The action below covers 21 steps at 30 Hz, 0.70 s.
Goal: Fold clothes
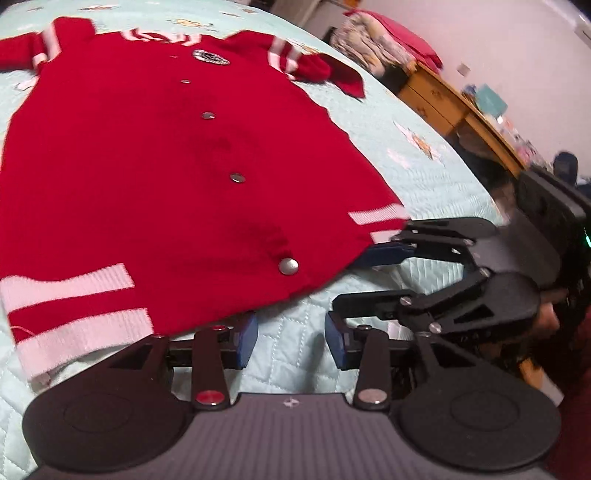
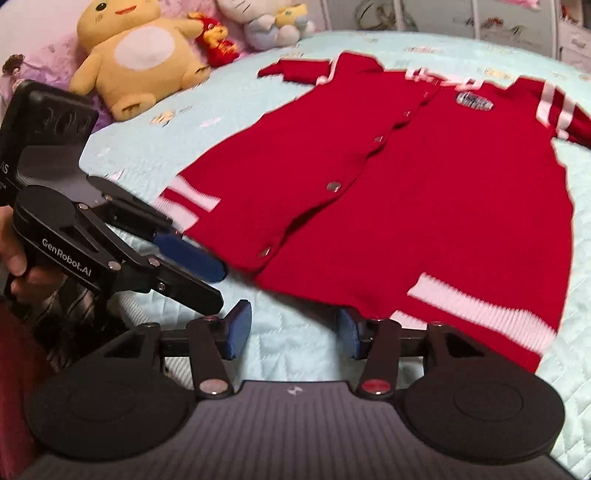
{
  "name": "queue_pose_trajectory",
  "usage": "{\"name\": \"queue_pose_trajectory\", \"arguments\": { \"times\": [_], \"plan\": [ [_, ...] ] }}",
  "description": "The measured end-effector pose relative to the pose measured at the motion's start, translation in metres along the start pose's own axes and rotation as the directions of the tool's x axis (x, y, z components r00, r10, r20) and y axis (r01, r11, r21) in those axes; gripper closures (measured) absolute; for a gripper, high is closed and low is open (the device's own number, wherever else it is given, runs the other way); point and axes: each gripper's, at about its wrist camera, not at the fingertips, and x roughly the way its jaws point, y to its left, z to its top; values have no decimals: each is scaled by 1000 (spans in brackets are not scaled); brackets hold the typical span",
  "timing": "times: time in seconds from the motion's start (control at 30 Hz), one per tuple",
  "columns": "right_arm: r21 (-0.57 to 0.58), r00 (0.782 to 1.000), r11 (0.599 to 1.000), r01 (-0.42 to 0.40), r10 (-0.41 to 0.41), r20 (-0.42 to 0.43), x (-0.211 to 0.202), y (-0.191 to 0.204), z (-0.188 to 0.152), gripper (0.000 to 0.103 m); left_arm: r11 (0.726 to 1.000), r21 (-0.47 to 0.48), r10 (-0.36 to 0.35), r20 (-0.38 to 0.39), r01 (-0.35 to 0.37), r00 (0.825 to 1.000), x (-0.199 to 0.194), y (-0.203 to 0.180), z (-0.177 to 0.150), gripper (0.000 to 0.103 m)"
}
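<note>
A: Nearest to the left wrist camera is the left gripper. Its blue pads stand apart with only the bed cover between them. The hem of the red cardigan hangs over its left finger, so I cannot tell if the cloth touches that pad.

B: The right gripper is the same: jaws apart, nothing pressed. The hem hides the top of its right finger.

A: The cardigan lies flat and buttoned on the pale blue quilt, hem toward both grippers. One sleeve is cut off by the picture edge in each view.

B: The chest badge is too blurred to read. Behind the quilt sit a yellow plush toy and a white plush toy, its top cut off.

A: A wooden desk stands beyond the bed; the things on it are hard to make out.
</note>
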Motion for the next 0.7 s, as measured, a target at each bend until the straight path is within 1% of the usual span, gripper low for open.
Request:
{"name": "queue_pose_trajectory", "arguments": {
  "times": [0.07,0.17,0.33,0.47,0.6,0.7],
  "plan": [
    [-56,999,998,39,-37,35,-6,10,0,52,999,15,28,16,-28,999,-3,-2,0,60],
    [-124,996,989,80,-74,55,-9,19,-1,52,997,44,60,43,-62,997,-9,-6,1,60],
    [-170,991,978,118,-107,74,-12,19,1,52,993,82,81,76,-87,994,-18,-12,5,60],
    [-217,989,966,141,-128,73,-9,18,1,52,993,83,72,86,-79,994,-18,-13,10,60],
    [-231,986,960,160,-144,84,-10,19,3,51,997,56,53,85,-58,995,-19,-11,13,60],
    [-244,986,957,159,-141,89,-13,21,4,51,999,12,36,83,-37,996,-17,-5,14,60]
  ]
}}
